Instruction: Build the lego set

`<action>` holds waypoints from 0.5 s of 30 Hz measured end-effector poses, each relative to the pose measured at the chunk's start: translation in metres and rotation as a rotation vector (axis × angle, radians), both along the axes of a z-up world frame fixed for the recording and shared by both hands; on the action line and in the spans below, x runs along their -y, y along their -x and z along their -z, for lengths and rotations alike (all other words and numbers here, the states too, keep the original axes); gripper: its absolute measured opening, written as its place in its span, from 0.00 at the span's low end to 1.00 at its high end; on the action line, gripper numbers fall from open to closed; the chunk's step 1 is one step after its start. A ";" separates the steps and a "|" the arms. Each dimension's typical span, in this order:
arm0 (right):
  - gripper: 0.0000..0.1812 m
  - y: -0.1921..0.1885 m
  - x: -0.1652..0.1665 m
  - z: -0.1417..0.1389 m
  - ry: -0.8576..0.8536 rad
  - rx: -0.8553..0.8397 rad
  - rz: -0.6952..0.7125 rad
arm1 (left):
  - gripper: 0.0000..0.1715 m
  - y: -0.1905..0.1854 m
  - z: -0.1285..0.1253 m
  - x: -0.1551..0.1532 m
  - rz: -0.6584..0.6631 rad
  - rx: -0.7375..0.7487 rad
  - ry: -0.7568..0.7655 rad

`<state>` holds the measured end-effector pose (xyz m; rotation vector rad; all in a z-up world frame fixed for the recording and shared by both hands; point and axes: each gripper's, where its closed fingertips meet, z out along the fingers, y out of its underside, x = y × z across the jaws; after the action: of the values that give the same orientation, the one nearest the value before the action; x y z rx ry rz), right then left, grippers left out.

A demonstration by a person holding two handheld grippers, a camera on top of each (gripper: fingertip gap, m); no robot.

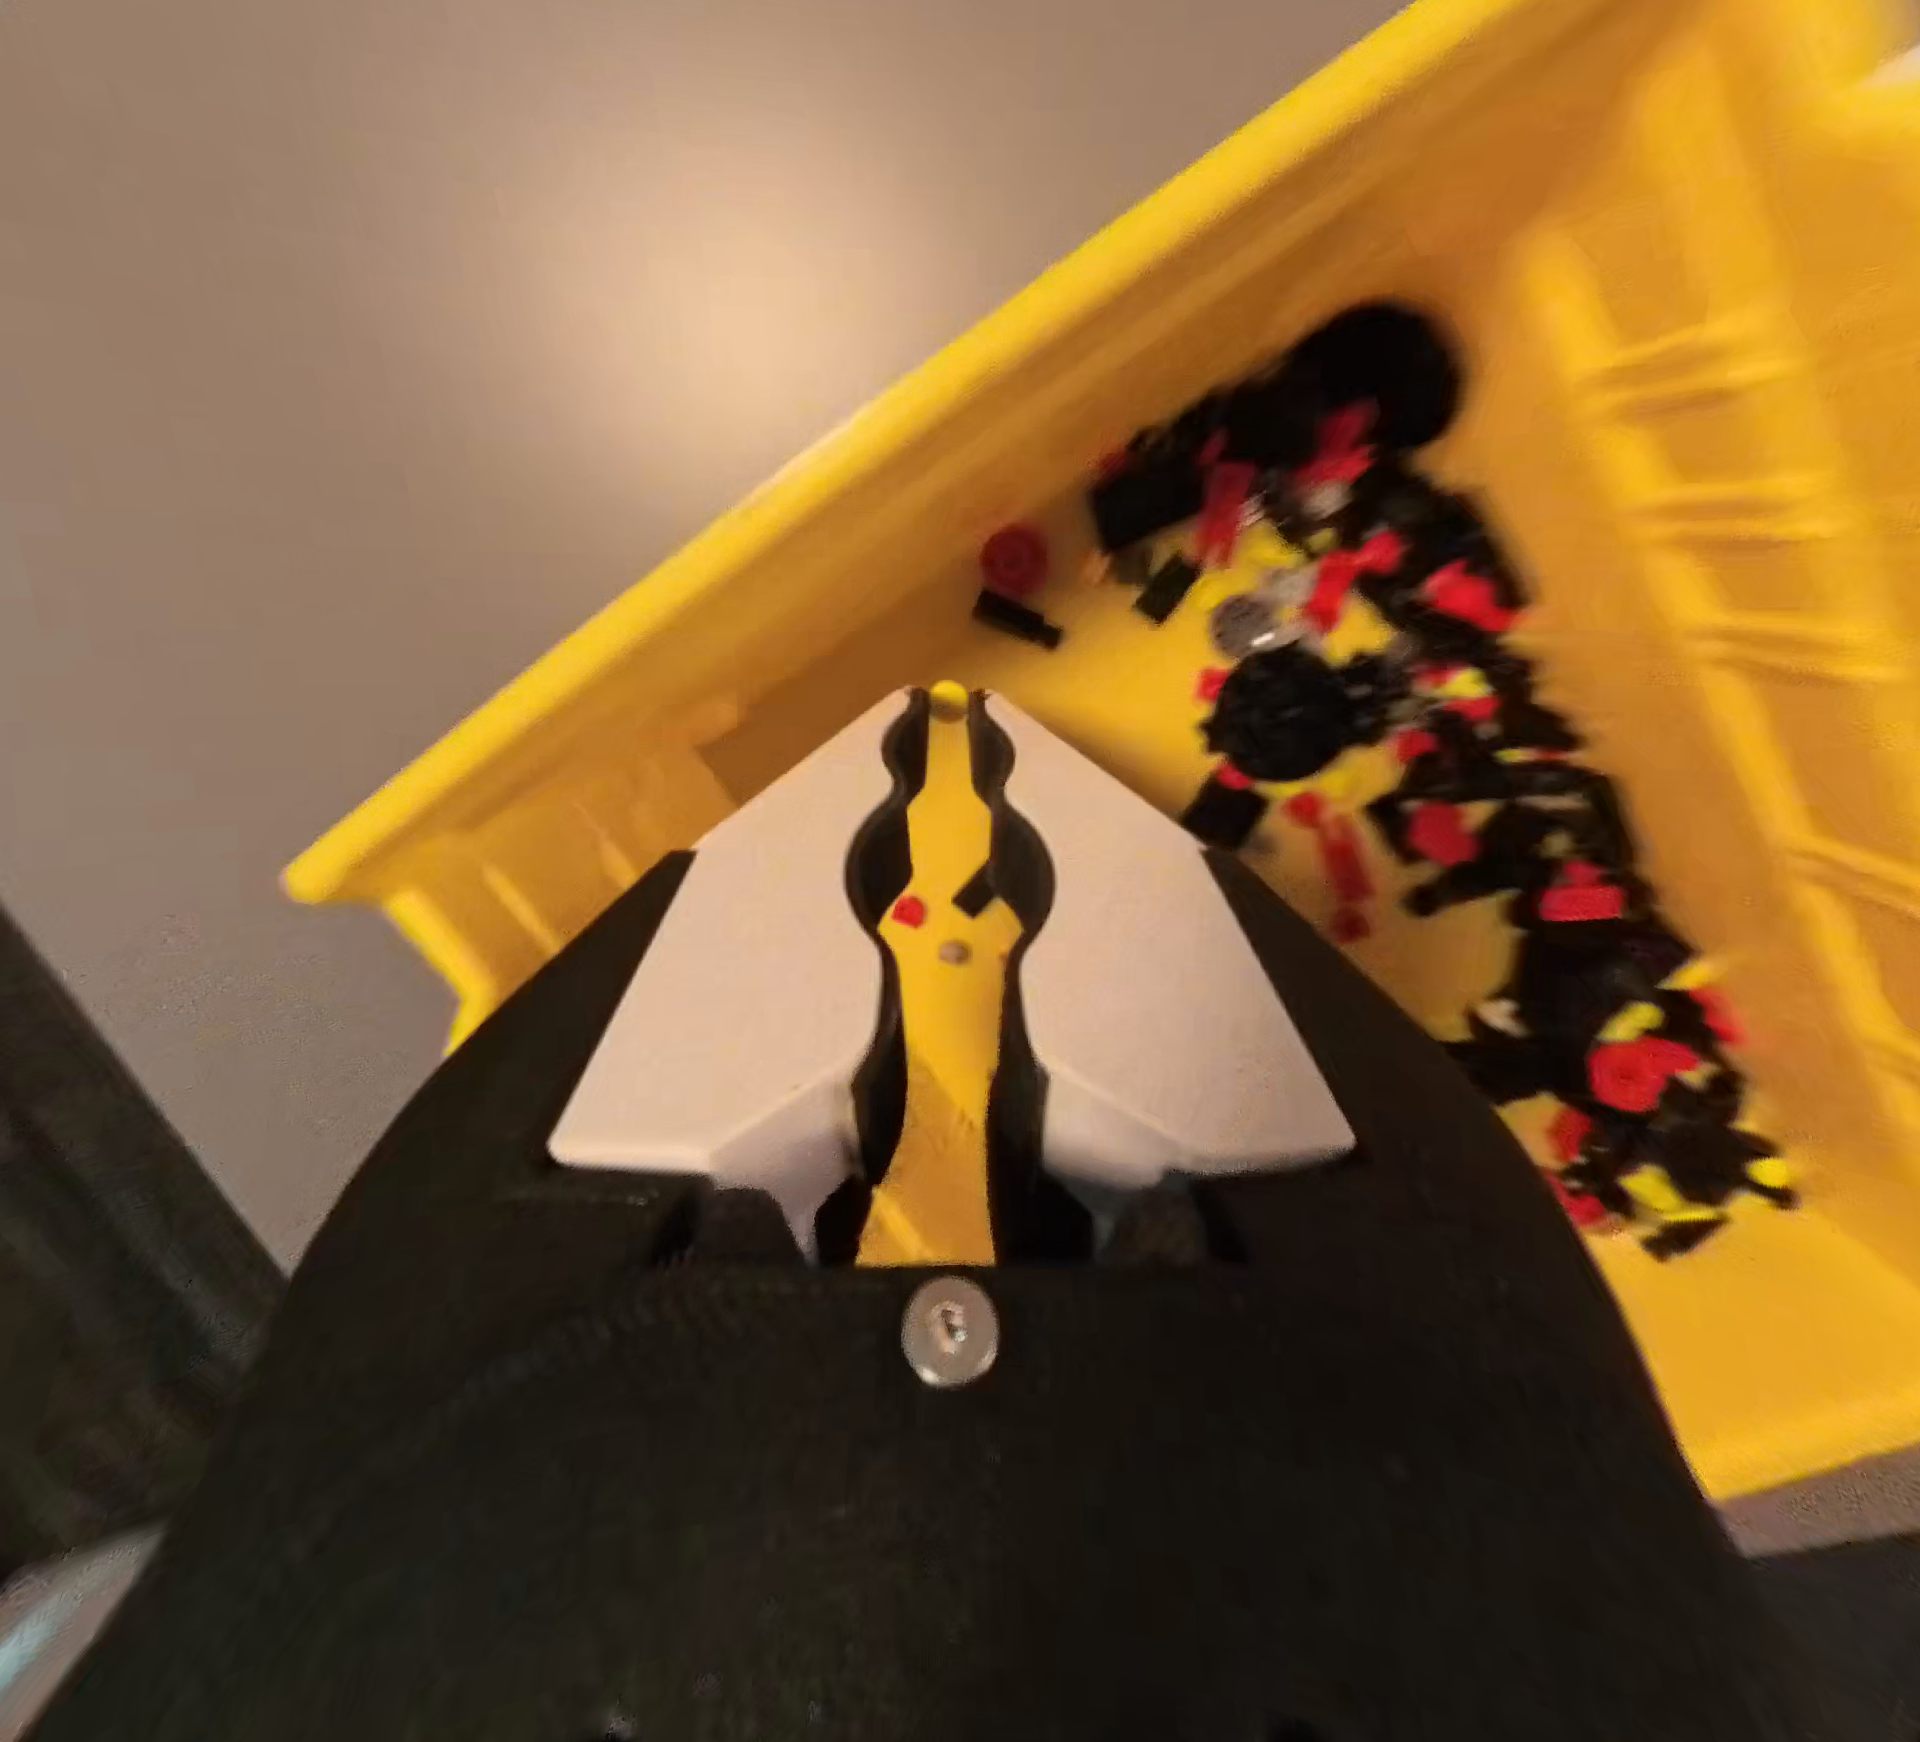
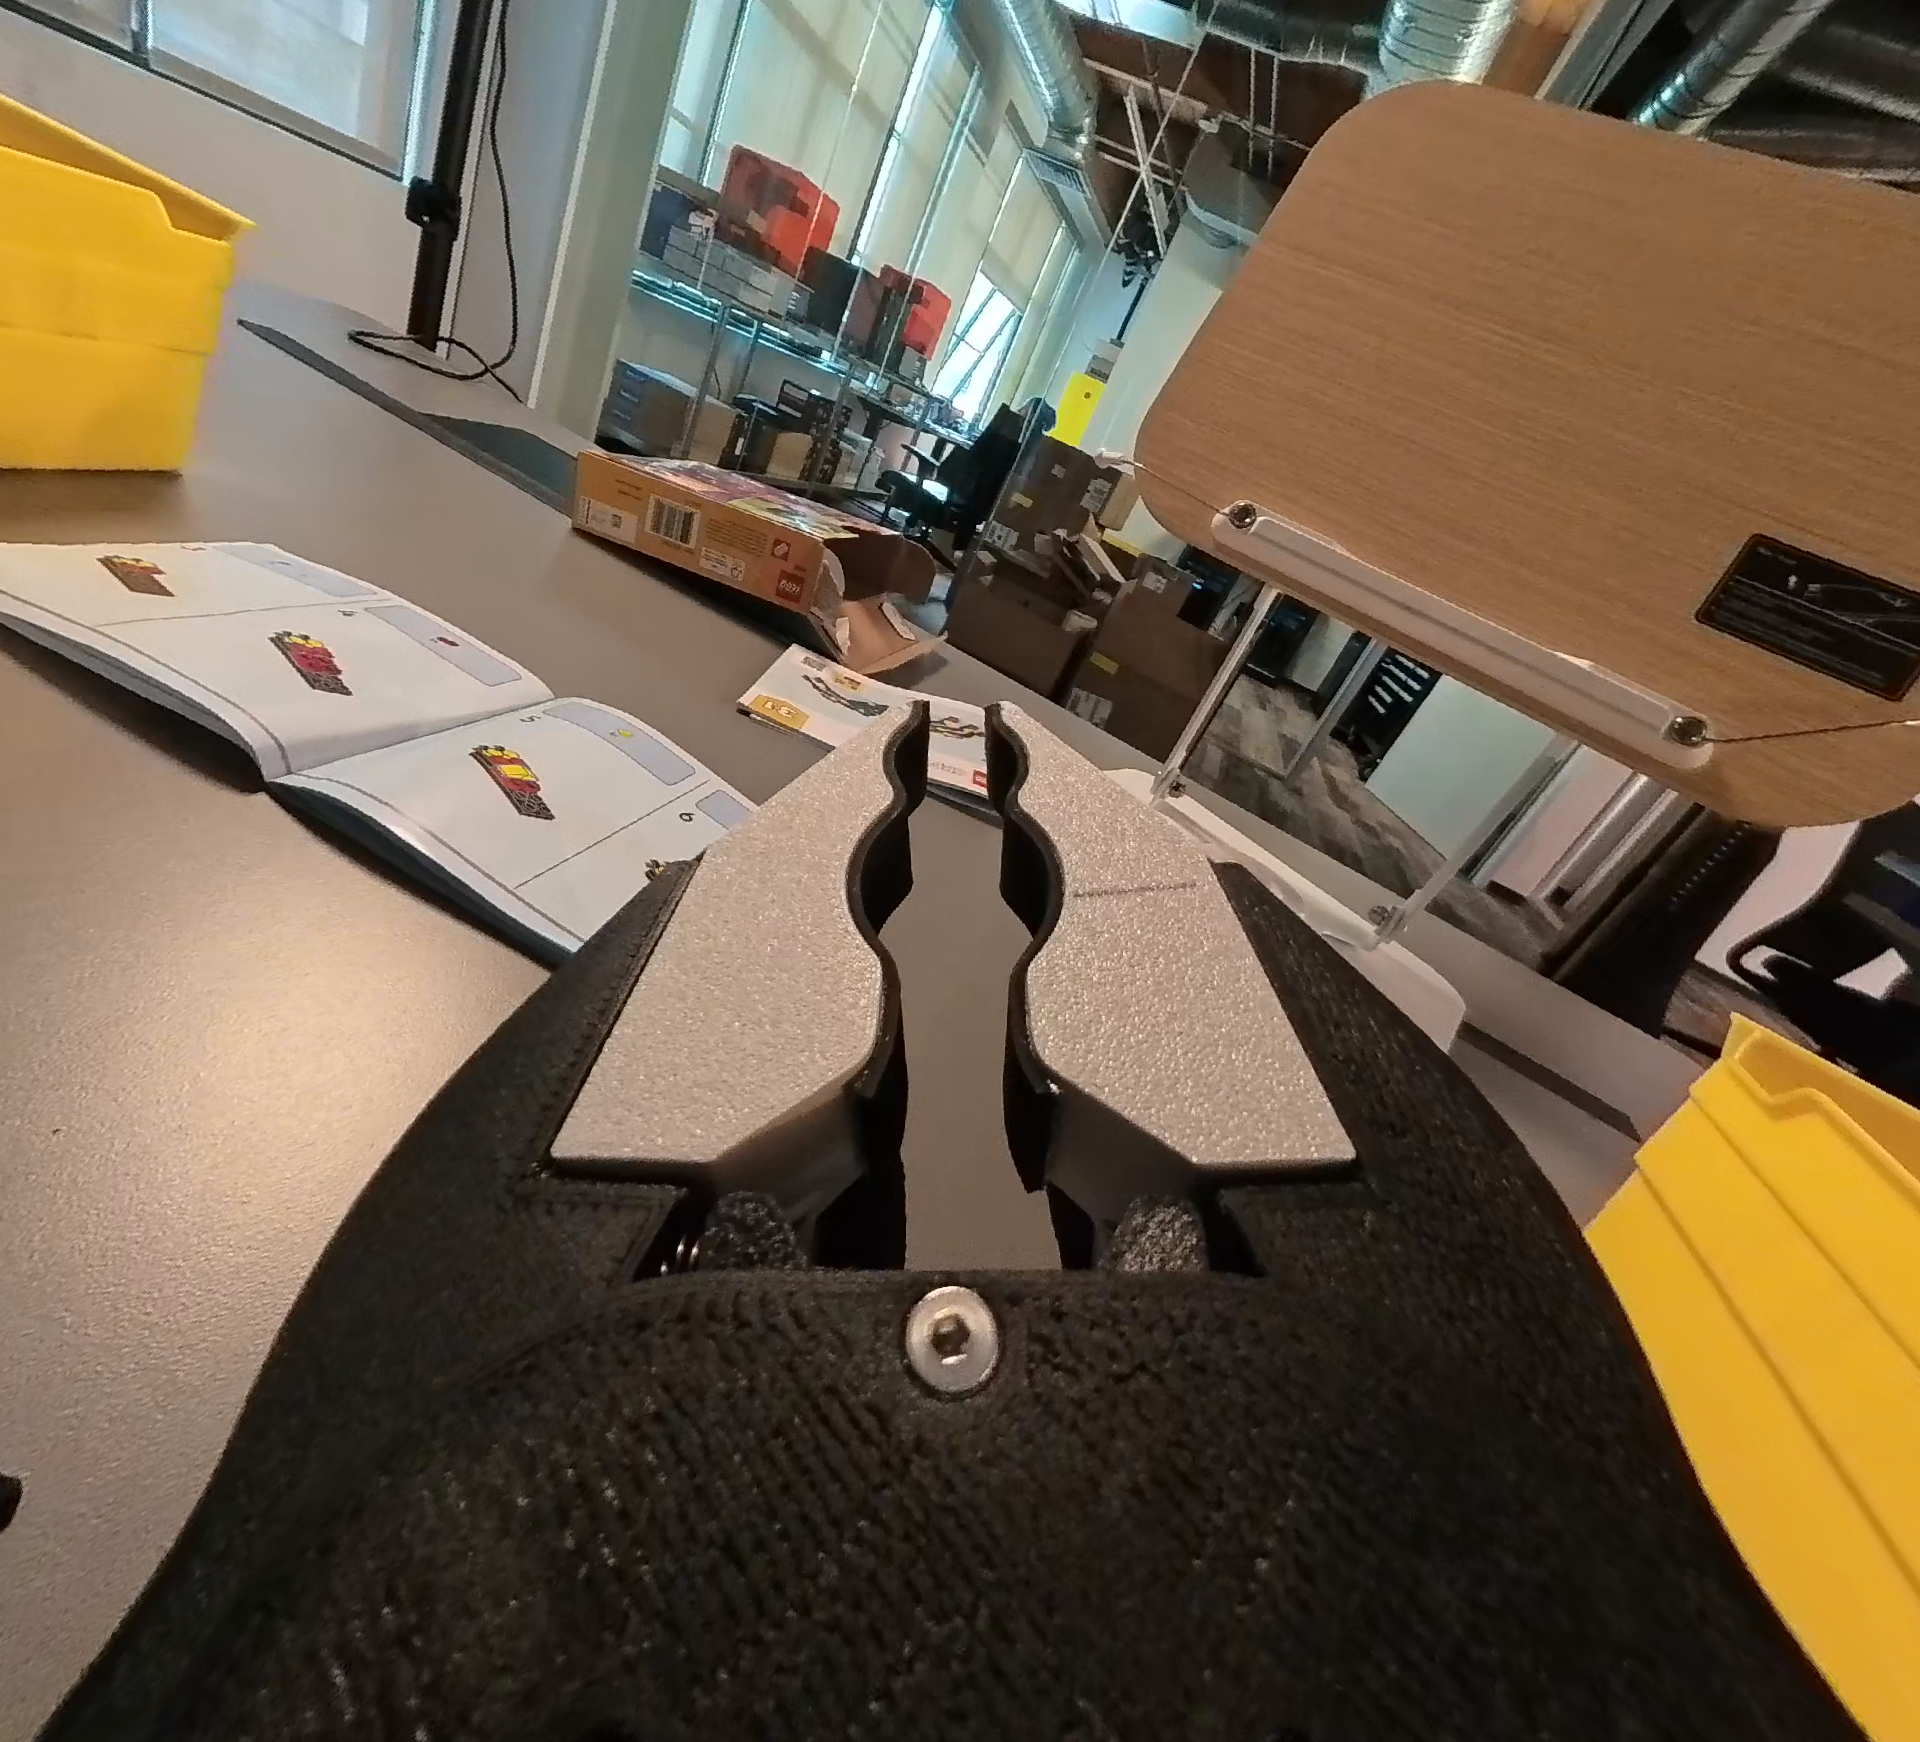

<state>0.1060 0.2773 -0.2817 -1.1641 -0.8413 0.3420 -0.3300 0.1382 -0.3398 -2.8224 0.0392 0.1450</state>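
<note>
In the left wrist view my left gripper is shut on a small yellow lego piece at its fingertips, held above the near corner of a yellow bin. The bin holds a blurred pile of black, red and yellow lego pieces. In the right wrist view my right gripper is slightly open and empty, low over the grey table. An open instruction booklet lies to its left.
A stack of yellow bins stands at the far left, another yellow bin at the near right. An opened lego box and a leaflet lie ahead. A wooden board on a stand rises at the right. The grippers' ends are close to 45 centimetres from one another.
</note>
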 end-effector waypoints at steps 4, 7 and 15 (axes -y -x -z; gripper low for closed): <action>0.05 0.001 0.000 0.000 0.002 -0.001 -0.005 | 0.04 -0.078 -0.090 -0.030 0.193 0.046 -0.302; 0.05 0.001 0.001 0.000 0.003 0.000 -0.010 | 0.04 -0.165 -0.120 -0.036 0.428 0.089 -0.384; 0.04 0.003 0.004 0.000 0.014 -0.002 -0.044 | 0.04 -0.311 -0.073 -0.026 0.810 0.198 -0.269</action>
<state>0.1028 0.2737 -0.2820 -1.1593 -0.8648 0.3861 -0.0189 0.1644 -0.2666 -2.3245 1.0059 -0.2893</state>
